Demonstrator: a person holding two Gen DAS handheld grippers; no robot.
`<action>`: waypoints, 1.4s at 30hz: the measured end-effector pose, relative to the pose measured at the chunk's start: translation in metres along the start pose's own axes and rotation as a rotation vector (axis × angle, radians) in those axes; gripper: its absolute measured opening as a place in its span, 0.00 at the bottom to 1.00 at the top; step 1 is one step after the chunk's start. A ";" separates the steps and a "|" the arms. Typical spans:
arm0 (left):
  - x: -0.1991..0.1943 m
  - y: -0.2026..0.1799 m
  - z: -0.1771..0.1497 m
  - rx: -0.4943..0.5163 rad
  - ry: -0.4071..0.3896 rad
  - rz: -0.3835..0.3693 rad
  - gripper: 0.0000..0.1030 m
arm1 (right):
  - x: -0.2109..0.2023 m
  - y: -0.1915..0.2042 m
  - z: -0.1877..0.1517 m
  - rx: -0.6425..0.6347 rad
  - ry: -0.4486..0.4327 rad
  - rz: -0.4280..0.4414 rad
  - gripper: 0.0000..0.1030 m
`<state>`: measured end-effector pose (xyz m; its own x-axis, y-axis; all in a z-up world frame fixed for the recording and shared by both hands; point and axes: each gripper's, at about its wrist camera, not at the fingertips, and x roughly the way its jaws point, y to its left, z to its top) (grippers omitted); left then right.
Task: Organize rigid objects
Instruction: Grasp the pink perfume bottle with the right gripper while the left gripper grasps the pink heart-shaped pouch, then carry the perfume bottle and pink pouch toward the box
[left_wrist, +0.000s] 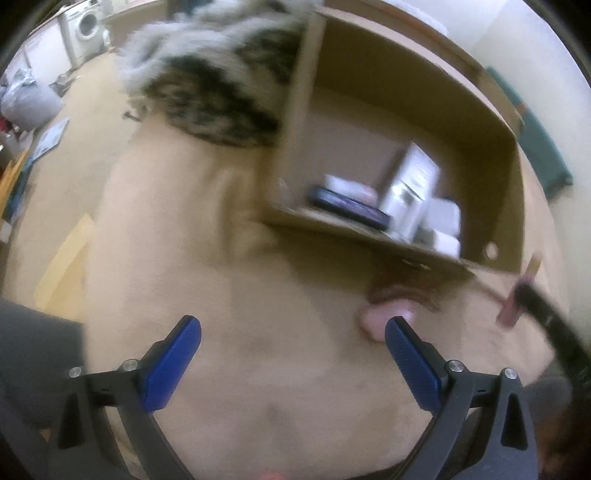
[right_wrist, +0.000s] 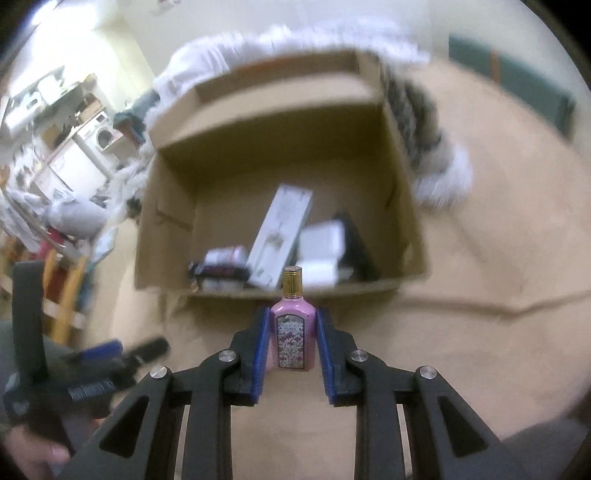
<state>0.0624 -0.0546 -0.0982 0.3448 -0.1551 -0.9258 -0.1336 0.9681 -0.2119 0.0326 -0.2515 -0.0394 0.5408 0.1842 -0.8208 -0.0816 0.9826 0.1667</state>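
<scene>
My right gripper (right_wrist: 291, 314) is shut on a pink perfume bottle (right_wrist: 292, 332) with a gold cap, held upright just in front of an open cardboard box (right_wrist: 173, 236). The box holds a tall white carton (right_wrist: 280, 232), small white boxes (right_wrist: 321, 243) and a dark flat item (right_wrist: 218, 271). My left gripper (left_wrist: 293, 326) is open and empty over the beige bedding, left of and below the same box (left_wrist: 369, 234). In the left wrist view the pink bottle (left_wrist: 511, 301) and the other gripper show at the right edge. A pink object (left_wrist: 380, 315) lies under the box edge.
A furry grey and black blanket (left_wrist: 207, 81) lies beside the box on the beige bed cover (right_wrist: 480, 332). A washing machine (left_wrist: 86, 26) and clutter stand in the far room. The left gripper (right_wrist: 99, 354) shows blurred at the lower left of the right wrist view.
</scene>
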 end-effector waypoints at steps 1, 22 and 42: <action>0.003 -0.010 -0.004 0.019 -0.007 -0.006 0.97 | -0.003 -0.002 0.005 -0.014 -0.019 -0.019 0.25; 0.079 -0.089 -0.013 0.167 0.027 0.110 0.48 | 0.019 -0.051 0.014 0.168 0.023 0.124 0.25; -0.002 -0.044 -0.002 0.225 -0.107 0.145 0.48 | 0.016 -0.042 0.015 0.153 0.021 0.124 0.25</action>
<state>0.0653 -0.0976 -0.0874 0.4351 -0.0012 -0.9004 0.0168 0.9998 0.0067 0.0578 -0.2901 -0.0514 0.5165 0.3054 -0.8000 -0.0173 0.9378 0.3468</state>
